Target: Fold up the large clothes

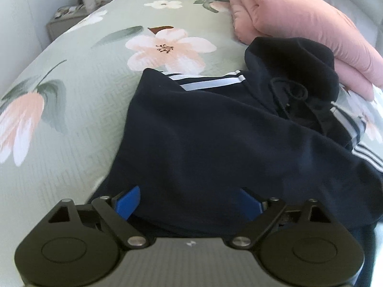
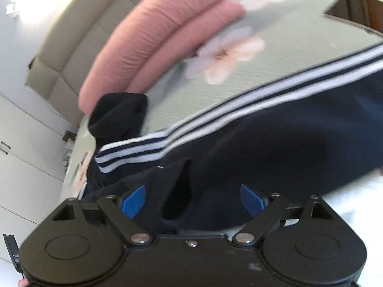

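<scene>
Navy fleece hoodie (image 1: 215, 131), white-striped, rumpled on quilted floral bedspread (image 1: 71, 119)

We see the hoodie (image 1: 215, 131) lying on the bed (image 1: 83, 110), directly ahead of the left gripper's fingers (image 1: 130, 201), its near edge passing between them and under them. Its hood (image 1: 294, 71) sits ahead and to the right of those fingers, resting against the folded duvet (image 1: 287, 21), which lies farther back on the bed, right of the fingers. Beyond the bed's far left corner stands a nightstand (image 1: 62, 24) with small items on it. From the right wrist, a fold of the hoodie (image 2: 263, 143) rises between the right gripper's fingers (image 2: 132, 201); its hood (image 2: 117, 114) lies ahead to their left, touching the duvet (image 2: 148, 35) behind it. A headboard (image 2: 71, 35) stands beyond the duvet.
</scene>
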The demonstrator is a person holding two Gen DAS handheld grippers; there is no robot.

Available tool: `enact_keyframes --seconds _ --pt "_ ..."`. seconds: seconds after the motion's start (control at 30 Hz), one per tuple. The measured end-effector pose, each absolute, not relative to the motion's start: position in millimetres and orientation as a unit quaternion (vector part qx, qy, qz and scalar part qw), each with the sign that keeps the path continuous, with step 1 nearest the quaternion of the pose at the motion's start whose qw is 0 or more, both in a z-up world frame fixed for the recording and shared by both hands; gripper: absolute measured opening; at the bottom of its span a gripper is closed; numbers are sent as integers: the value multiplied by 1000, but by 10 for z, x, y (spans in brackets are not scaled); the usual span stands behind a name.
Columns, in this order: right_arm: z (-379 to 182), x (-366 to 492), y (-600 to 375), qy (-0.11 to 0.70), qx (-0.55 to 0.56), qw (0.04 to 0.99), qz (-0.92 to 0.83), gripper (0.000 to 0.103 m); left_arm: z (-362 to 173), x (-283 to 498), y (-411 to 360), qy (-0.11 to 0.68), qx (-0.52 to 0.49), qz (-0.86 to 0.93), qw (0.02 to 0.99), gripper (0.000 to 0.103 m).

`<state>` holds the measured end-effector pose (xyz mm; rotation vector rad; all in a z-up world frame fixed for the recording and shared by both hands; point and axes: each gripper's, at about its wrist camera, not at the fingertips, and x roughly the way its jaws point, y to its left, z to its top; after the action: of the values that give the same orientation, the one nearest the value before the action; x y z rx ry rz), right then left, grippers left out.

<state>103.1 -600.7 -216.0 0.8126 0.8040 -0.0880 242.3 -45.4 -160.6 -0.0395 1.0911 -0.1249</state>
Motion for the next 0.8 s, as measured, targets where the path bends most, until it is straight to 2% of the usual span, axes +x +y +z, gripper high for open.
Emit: enact_keyframes --seconds 0.47,0.6,0.67,0.8 --pt "-2169 420 -7406 361 457 796 -166 102 -1525 2328 -891 546 -1 -48 836 92" --pt "-2359 232 -7684 350 486 771 -215 98 -1557 2325 -912 546 8 -45 837 92" --pt "-2468 161 -7785 322 509 762 -236 91 -1560 2319 -910 547 11 -49 835 92" --pt "-2585 97 -7900 279 559 741 -248 88 -1530 2308 -877 542 24 -43 839 92"
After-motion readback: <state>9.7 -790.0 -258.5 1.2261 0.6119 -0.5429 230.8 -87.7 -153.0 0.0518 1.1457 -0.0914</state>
